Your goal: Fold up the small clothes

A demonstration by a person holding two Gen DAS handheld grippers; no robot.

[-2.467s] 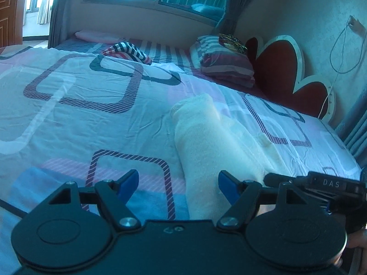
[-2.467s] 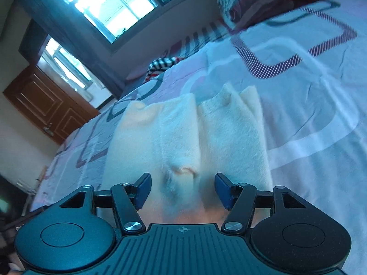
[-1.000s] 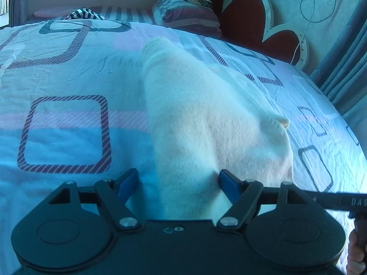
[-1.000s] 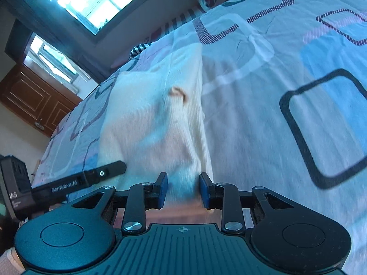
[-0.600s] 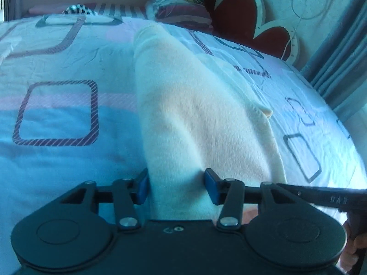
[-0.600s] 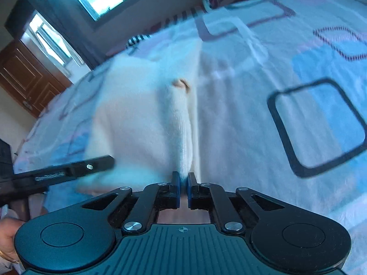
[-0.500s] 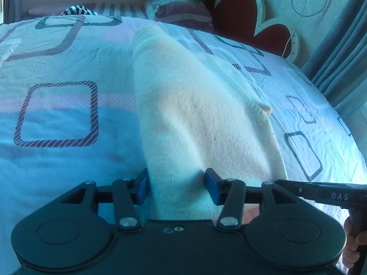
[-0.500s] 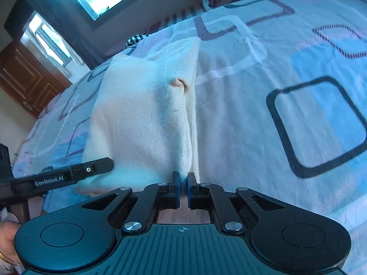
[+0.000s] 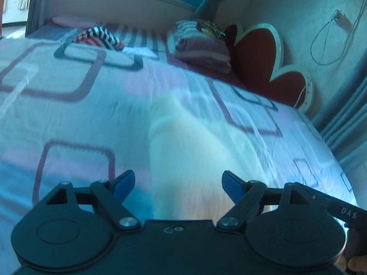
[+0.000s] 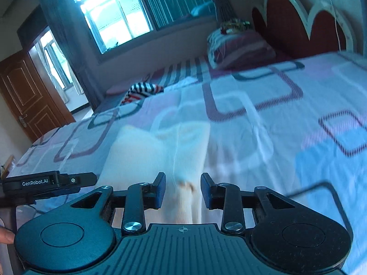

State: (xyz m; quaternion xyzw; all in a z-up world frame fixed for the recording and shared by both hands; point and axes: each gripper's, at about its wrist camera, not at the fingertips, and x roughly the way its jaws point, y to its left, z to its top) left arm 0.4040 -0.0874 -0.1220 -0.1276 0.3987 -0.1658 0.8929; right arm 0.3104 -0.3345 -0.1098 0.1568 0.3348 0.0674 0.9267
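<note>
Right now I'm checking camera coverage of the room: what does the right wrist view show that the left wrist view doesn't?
Only the right wrist view shows the brown wooden door and the full bright window.

Only the left wrist view shows the cable hanging on the wall and the grey curtain beside the bed.

Both show the cream garment lying on the patterned bedspread, the striped cloth, the folded bedding and the red headboard. Each gripper's jaws are opening, the garment in front of them but not pinched.
</note>
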